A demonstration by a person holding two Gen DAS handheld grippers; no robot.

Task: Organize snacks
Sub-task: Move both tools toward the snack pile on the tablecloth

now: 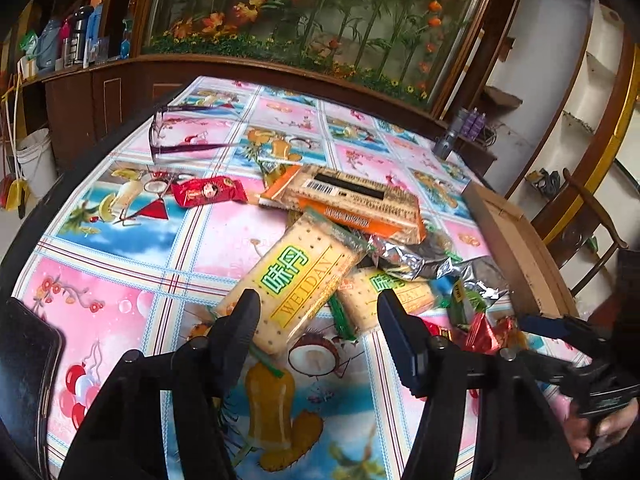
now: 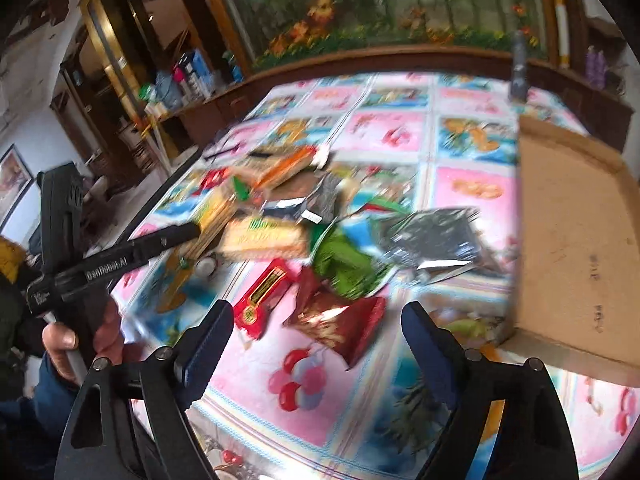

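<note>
A pile of snacks lies on the flowered tablecloth (image 1: 120, 248). My left gripper (image 1: 316, 304) is open, its fingers straddling the near end of a WEIDAN cracker pack (image 1: 296, 280). A second WEIDAN pack (image 1: 384, 292), an orange cracker pack (image 1: 348, 196), silver foil bags (image 1: 416, 260) and a red candy (image 1: 206, 192) lie around. My right gripper (image 2: 316, 316) is open just before a dark red foil packet (image 2: 340, 324), with a red bar (image 2: 264, 296), a green wrapper (image 2: 344, 264) and a silver bag (image 2: 436, 240) beyond. The right wrist view is blurred.
A shallow cardboard box (image 2: 576, 240) sits at the table's right side, also in the left wrist view (image 1: 516, 244). Glasses (image 1: 176, 136) lie at the far left. A dark bottle (image 1: 446, 140) stands at the far right corner. A phone (image 1: 24, 360) lies near left.
</note>
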